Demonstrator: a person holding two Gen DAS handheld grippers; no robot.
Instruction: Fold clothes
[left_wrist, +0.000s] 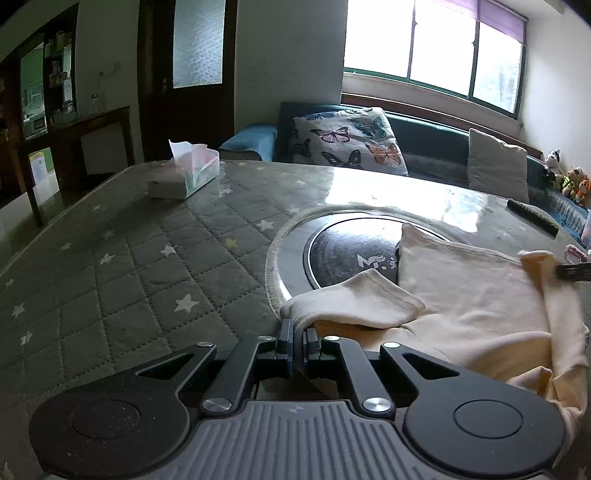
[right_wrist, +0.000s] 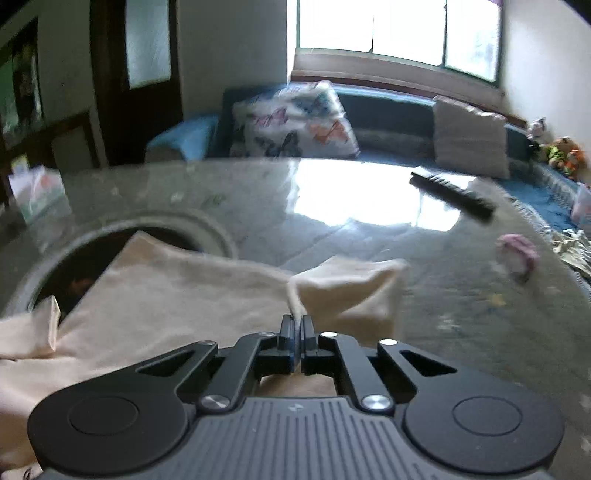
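A cream garment (left_wrist: 469, 295) lies spread on the table, partly over a round black inset (left_wrist: 343, 251). My left gripper (left_wrist: 298, 330) is shut on its near left edge, where a sleeve (left_wrist: 354, 302) is folded over towards the body. In the right wrist view, which is blurred, the same garment (right_wrist: 166, 299) fills the lower left. My right gripper (right_wrist: 298, 321) is shut on a ridge of cloth beside the right sleeve (right_wrist: 351, 291). The right gripper's black tip (left_wrist: 574, 271) shows at the far right edge of the left wrist view, next to the raised sleeve.
The table carries a grey quilted star cover (left_wrist: 147, 258) under a glossy sheet. A tissue box (left_wrist: 184, 173) stands at the far left and a black remote (right_wrist: 450, 197) at the far right. A small pink item (right_wrist: 517, 251) lies right. A sofa with a butterfly cushion (left_wrist: 351, 140) is behind.
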